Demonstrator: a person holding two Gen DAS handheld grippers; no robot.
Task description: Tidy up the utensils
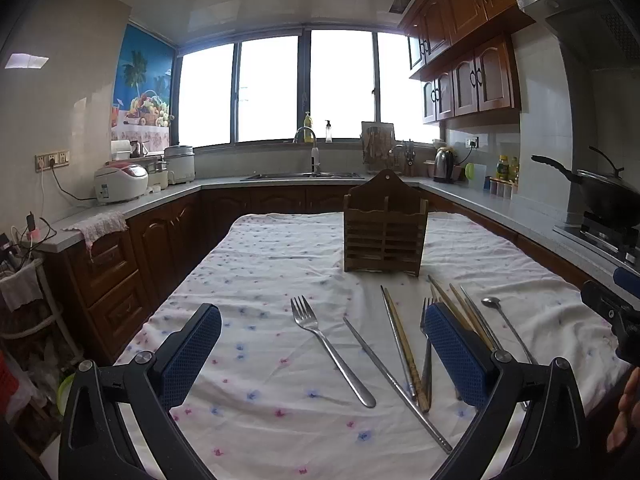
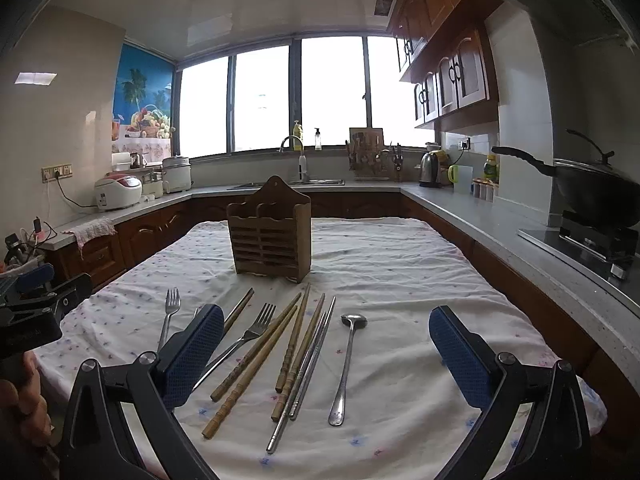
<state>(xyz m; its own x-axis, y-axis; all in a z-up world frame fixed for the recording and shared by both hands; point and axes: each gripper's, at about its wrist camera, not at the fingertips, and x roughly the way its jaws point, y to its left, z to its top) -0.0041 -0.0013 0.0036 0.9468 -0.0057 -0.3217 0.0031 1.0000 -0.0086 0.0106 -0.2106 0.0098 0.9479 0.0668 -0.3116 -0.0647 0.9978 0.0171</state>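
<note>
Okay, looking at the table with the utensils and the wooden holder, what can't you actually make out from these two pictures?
- Wooden holder: its compartments' insides are hidden by its slatted front in both views.
- Second fork: in the left wrist view the left gripper's blue pad covers part of it.
- Chopsticks: their carved markings are too small to read.
- Right gripper: open, with only the fingers shown.

Left gripper [image 1: 322, 350] jaws wide apart, empty, tilted slightly down; right gripper [image 2: 326, 354] likewise, just beside it.
</note>
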